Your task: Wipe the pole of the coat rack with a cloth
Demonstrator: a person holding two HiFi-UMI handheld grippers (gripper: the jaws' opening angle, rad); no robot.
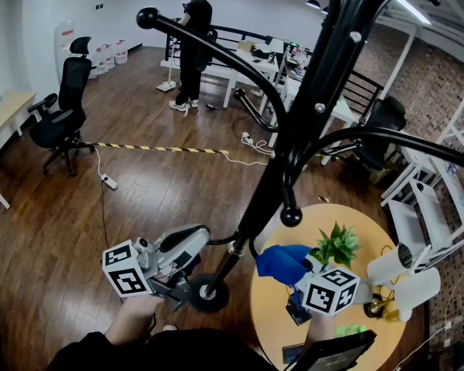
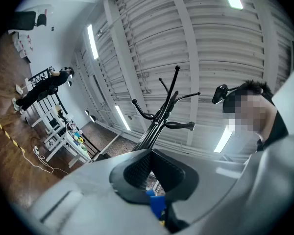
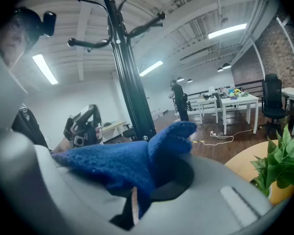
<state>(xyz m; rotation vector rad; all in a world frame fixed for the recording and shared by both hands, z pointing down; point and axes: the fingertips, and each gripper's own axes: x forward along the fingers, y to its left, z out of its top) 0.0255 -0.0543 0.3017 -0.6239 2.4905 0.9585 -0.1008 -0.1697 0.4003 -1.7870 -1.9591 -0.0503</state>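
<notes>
The black coat rack pole [image 1: 294,141] slants up past a round table [image 1: 271,315] on which a small green plant [image 1: 336,244] stands. The left gripper [image 1: 195,266] is held low near the pole's foot, jaws apart and seemingly empty. The right gripper [image 1: 298,273], just beside the pole, is clamped on the blue cloth [image 1: 282,261].

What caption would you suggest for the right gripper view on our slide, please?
Right hand-held gripper shut on a blue cloth, close beside the coat rack's black pole.
</notes>
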